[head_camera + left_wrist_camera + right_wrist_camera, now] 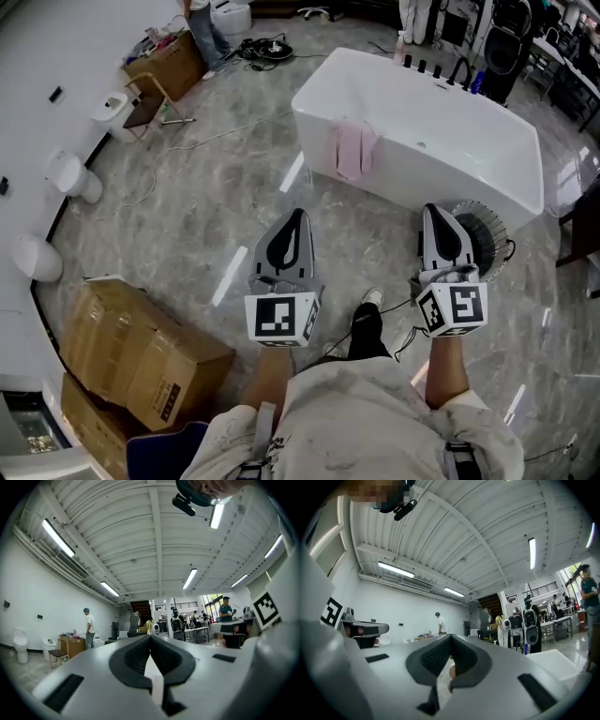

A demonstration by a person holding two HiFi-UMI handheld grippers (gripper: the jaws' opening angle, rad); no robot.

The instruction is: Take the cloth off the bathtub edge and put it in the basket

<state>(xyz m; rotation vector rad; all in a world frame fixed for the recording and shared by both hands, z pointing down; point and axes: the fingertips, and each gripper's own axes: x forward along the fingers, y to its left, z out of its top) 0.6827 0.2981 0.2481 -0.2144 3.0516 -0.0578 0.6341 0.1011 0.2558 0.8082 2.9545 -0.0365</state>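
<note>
The person stood on the grey stone floor (pixel 187 216), well apart from the white bathtub (pixel 487 141), and held both tools forward and level. The left gripper (pixel 297 217) had its jaws pressed together with nothing between them. The right gripper (pixel 434 212) was the same, closed and empty, and both gripper views showed only the far room beyond the joined tips. The pink cloth (pixel 356 150) hung folded over the near edge of the bathtub, ahead of the person and roughly between the lines of the two tools. The dark wire basket (pixel 492 230) stood on the floor near the bathtub's right end, just behind the right gripper and partly hidden by it. The step in hand seemed to be the approach, as no tool was near the cloth yet. To do it well, I think the person should come closer first and spread the jaws of one tool before arriving. The right one seems convenient, because the basket is on that side. The pinch should go on the fold at the top of the rim, where the cloth is thickest. Then the cloth should be lifted straight up, so it does not drag along the tub wall.
</note>
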